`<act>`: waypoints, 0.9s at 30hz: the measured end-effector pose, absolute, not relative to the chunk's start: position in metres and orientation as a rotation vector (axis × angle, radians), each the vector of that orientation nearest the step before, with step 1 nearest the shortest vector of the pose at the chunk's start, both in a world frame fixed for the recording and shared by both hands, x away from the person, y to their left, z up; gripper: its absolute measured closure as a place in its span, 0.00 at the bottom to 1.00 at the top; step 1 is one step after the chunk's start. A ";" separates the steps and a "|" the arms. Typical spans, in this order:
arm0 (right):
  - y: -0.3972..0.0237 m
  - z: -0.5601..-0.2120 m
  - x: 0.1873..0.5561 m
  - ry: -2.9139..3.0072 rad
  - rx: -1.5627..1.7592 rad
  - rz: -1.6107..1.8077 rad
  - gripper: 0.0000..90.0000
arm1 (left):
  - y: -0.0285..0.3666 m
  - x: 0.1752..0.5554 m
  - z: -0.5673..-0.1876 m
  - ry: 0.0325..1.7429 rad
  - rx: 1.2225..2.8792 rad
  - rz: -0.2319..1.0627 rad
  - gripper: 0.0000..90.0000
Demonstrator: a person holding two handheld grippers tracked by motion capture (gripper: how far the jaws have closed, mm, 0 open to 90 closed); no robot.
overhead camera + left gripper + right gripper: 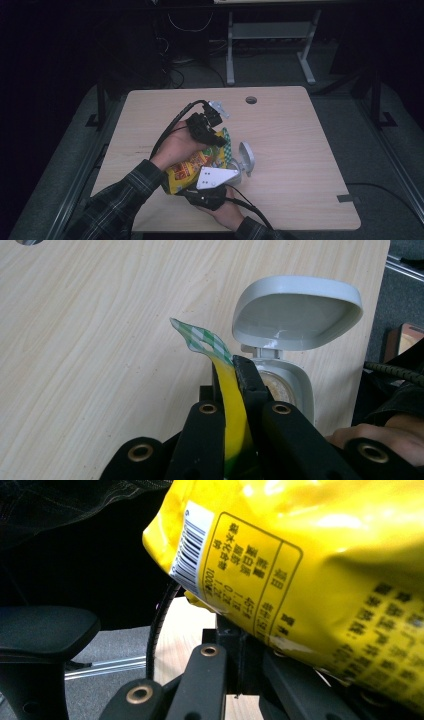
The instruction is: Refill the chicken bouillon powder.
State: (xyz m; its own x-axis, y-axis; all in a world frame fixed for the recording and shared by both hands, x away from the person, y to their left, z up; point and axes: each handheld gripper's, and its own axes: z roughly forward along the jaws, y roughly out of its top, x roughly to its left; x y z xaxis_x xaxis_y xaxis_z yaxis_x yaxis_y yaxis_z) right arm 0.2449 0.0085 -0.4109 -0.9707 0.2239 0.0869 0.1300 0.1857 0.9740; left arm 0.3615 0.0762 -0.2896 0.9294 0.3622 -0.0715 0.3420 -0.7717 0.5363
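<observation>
Just below the middle of the high view, a crinkly yellow plastic snack bag with a green-checked top edge (192, 167) hangs above the light wooden desk (300, 150), stretched between both grippers. Its long axis runs from the lower left of that frame toward the upper right, where a small grey flip-lid container (245, 159) stands open just beside the bag's checked end. The left gripper (216, 136) comes in from the upper side and has its fingers clenched on the bag's top seam; in the left gripper view the yellow film (232, 410) is pinched flat between the black fingers (250, 385), the checked tip curling out beyond them toward the container's raised lid (295, 310). The right gripper (210, 192) sits at the bottom of the high view, under the bag's lower end; its own view shows the printed back panel (280, 580) pressing over its fingers, which look clamped on the bottom edge. Any pull or tilt would, I judge, work along that stretched axis.
</observation>
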 end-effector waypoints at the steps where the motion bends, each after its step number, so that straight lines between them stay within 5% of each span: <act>1: 0.008 -0.411 0.245 2.361 0.353 1.926 1.00 | 0.076 0.362 -0.290 0.500 2.522 0.048 1.00; 27: 0.009 -0.411 0.245 2.355 0.354 1.932 1.00 | 0.075 0.361 -0.289 0.510 2.522 0.053 1.00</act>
State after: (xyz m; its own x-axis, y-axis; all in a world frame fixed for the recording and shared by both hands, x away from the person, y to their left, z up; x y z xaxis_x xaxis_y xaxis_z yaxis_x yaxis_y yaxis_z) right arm 0.2447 0.0086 -0.4105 -0.9705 0.2245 0.0874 0.1296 0.1807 0.9750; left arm 0.3607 0.0749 -0.2889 0.9270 0.3686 -0.0694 0.3466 -0.7709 0.5345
